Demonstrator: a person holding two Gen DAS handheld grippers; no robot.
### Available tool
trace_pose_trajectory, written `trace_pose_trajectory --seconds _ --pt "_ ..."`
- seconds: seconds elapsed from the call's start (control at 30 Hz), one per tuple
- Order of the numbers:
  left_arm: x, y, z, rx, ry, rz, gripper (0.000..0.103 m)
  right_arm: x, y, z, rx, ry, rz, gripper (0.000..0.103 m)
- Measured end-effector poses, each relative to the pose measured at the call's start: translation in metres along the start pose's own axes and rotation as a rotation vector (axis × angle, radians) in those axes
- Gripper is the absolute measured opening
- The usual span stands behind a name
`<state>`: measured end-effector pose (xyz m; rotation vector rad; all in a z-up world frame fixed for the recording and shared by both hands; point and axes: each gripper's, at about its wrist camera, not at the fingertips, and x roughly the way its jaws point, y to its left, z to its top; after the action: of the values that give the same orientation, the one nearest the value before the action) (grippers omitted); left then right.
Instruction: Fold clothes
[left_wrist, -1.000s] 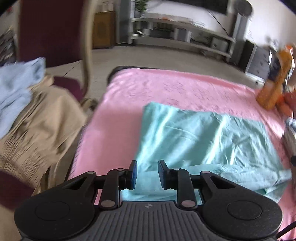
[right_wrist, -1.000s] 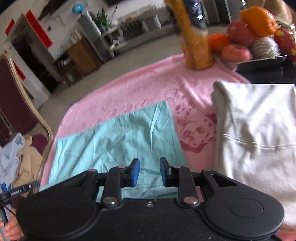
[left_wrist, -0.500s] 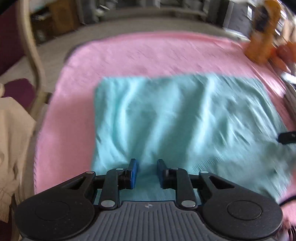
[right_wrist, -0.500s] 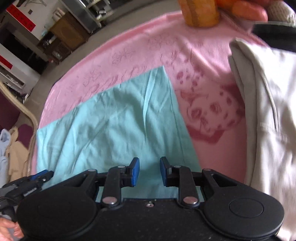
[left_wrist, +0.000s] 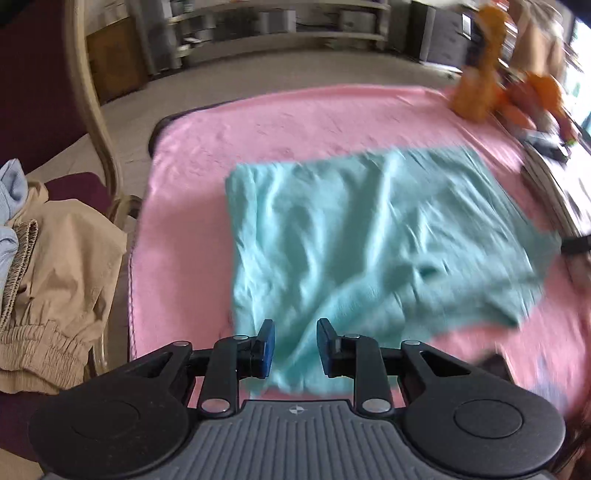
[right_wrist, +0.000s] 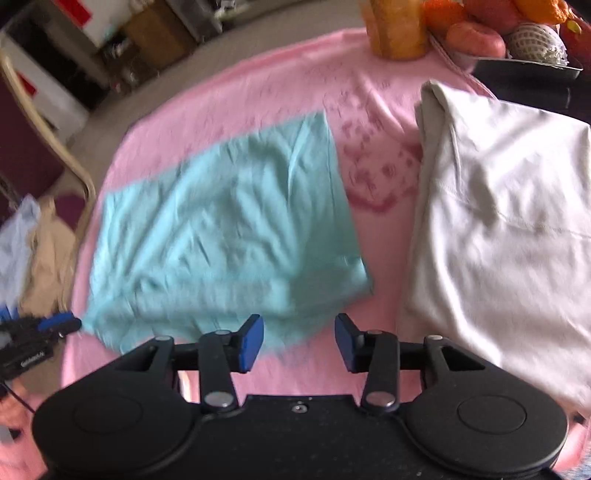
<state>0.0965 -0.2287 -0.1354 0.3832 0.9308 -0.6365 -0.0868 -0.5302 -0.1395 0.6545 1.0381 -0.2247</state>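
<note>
one teal garment (left_wrist: 369, 243) lies folded and wrinkled mid pink blanket (left_wrist: 207, 229), one white garment (right_wrist: 498, 221) beside it. left gripper (left_wrist: 294, 347) narrow, jaws just opening, cloth between; right gripper (right_wrist: 299, 341) wider, just opening, empty.

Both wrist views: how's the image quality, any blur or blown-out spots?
Left wrist: teal garment smeared by motion blur, worst toward its right edge; window corner top right blown out. Right wrist: teal cloth edges also blurred, white garment sharper. Both: fisheye bends the pink cover.

Both hand-held grippers: left (left_wrist: 294, 347), right (right_wrist: 299, 341), jaws parted.
</note>
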Motion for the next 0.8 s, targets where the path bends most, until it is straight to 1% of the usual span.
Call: trace_pose_trajectory --seconds 0.1,0.13,0.23,0.3,0.4,0.5,0.53,0.6,0.63,0.7,0.73,0.77,0.8 --pt "0.018 -0.009 0.013 -0.034 0.002 0.007 0.026 0.015 -0.001 0.017 0.018 -0.033 0.063 0.042" --pt "0.025 -0.011 0.018 -0.041 0.009 0.001 0.026 0.022 0.001 0.022 0.016 -0.035 0.071 0.042" --pt "0.048 -0.014 0.030 -0.068 0.035 -0.042 0.027 0.042 0.008 0.036 0.000 -0.004 0.103 0.042" --pt "0.062 -0.014 0.035 -0.088 0.058 -0.093 0.027 0.053 0.010 0.045 -0.001 0.022 0.137 0.042" --pt "0.079 -0.013 0.039 -0.106 0.108 -0.196 0.028 0.072 0.008 0.055 0.025 0.065 0.179 0.042" --pt "0.083 -0.015 0.040 -0.092 0.116 -0.267 0.028 0.090 0.006 0.062 0.065 0.118 0.227 0.042" --pt "0.083 -0.017 0.040 -0.080 0.122 -0.294 0.028 0.093 0.006 0.064 0.069 0.132 0.242 0.043" --pt "0.081 -0.022 0.039 -0.043 0.135 -0.335 0.028 0.097 0.005 0.065 0.069 0.160 0.272 0.048" --pt "0.080 -0.025 0.038 -0.018 0.138 -0.348 0.027 0.097 0.004 0.065 0.073 0.180 0.286 0.048" --pt "0.071 -0.037 0.034 0.064 0.149 -0.367 0.022 0.097 0.003 0.062 0.076 0.232 0.319 0.049" --pt "0.065 -0.042 0.030 0.111 0.160 -0.383 0.016 0.096 0.003 0.057 0.072 0.272 0.342 0.049" --pt "0.056 -0.048 0.025 0.170 0.165 -0.389 0.016 0.092 0.004 0.051 0.053 0.310 0.348 0.049" --pt "0.045 -0.055 0.016 0.251 0.162 -0.375 0.017 0.085 0.008 0.042 0.014 0.338 0.329 0.049"
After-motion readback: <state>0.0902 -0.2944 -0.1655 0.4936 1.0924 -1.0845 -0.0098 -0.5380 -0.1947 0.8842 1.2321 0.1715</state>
